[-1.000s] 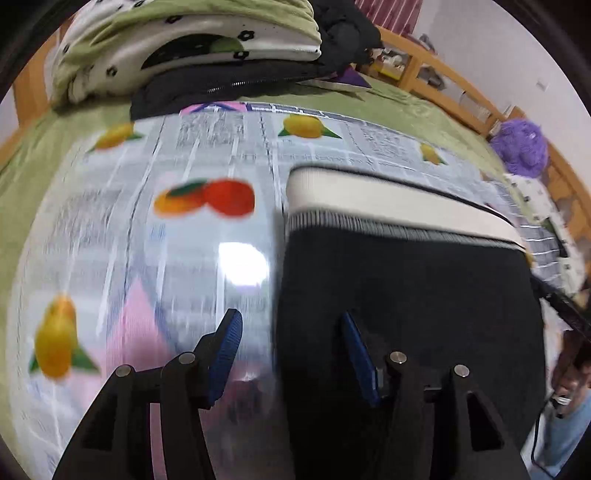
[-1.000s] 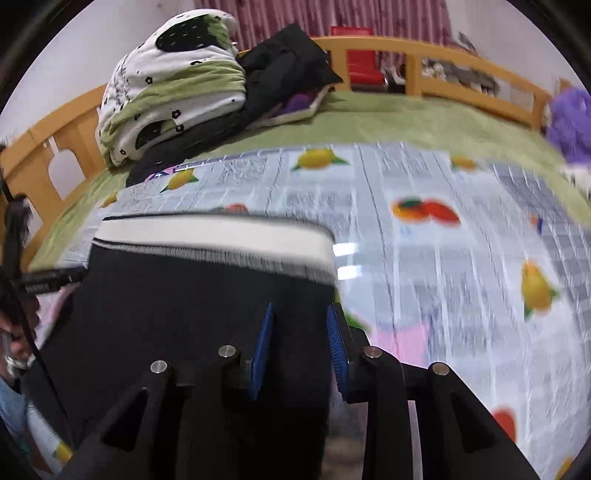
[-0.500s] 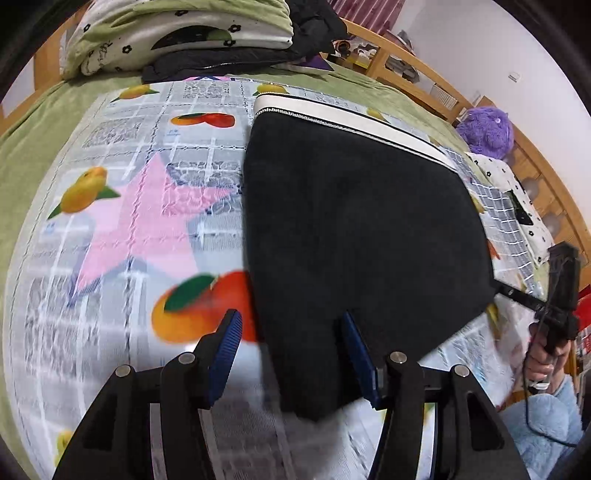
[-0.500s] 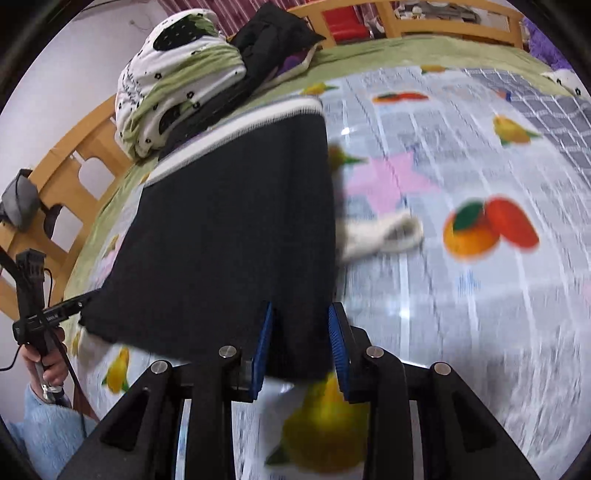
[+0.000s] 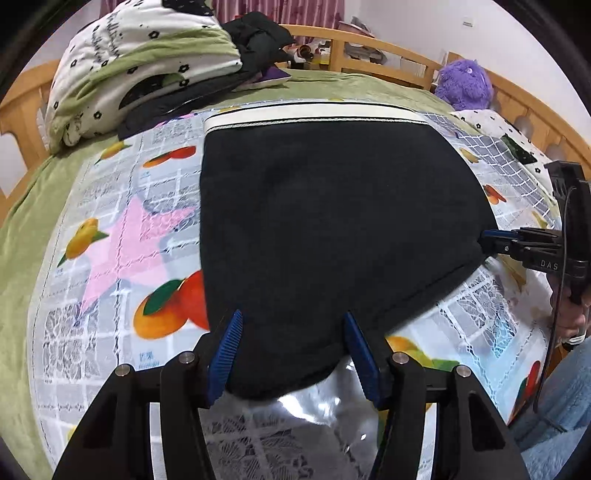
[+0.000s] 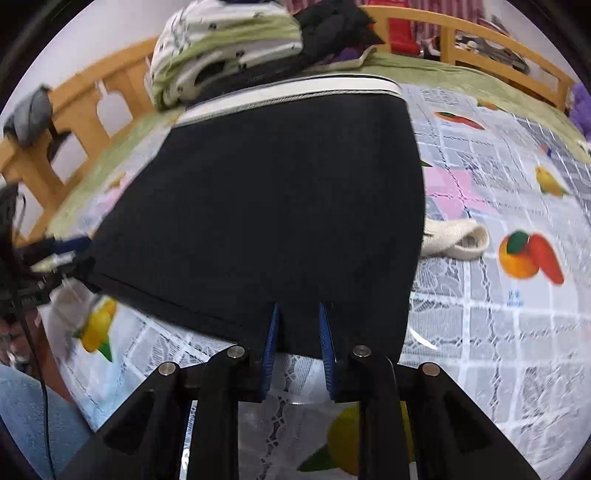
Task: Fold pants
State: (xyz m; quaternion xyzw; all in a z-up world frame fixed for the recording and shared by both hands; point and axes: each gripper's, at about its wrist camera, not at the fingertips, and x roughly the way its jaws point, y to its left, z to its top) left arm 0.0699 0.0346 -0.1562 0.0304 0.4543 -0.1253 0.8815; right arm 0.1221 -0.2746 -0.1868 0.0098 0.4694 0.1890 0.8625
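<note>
The black pants (image 5: 332, 221) with a white waistband (image 5: 314, 112) lie folded on a fruit-print cloth over the bed. The waistband is at the far end. My left gripper (image 5: 293, 347) is open, its blue pads either side of the near edge of the pants, not closed on it. My right gripper (image 6: 297, 339) has its jaws narrowed on the near edge of the pants (image 6: 277, 206) and holds the fabric. In the left wrist view the right gripper (image 5: 491, 240) shows at the pants' right corner. A white drawstring (image 6: 458, 240) sticks out at the right side.
A stack of green and white bedding (image 5: 136, 70) and dark clothes (image 5: 255, 33) sits at the far end. A purple plush toy (image 5: 465, 81) is at the far right. Wooden bed rails (image 6: 74, 122) run round the bed. The fruit-print cloth (image 5: 122, 240) covers the mattress.
Both grippers have pulled back toward the near edge of the pants, so the whole folded garment now shows. The right gripper still holds the fabric; the left stays open.
</note>
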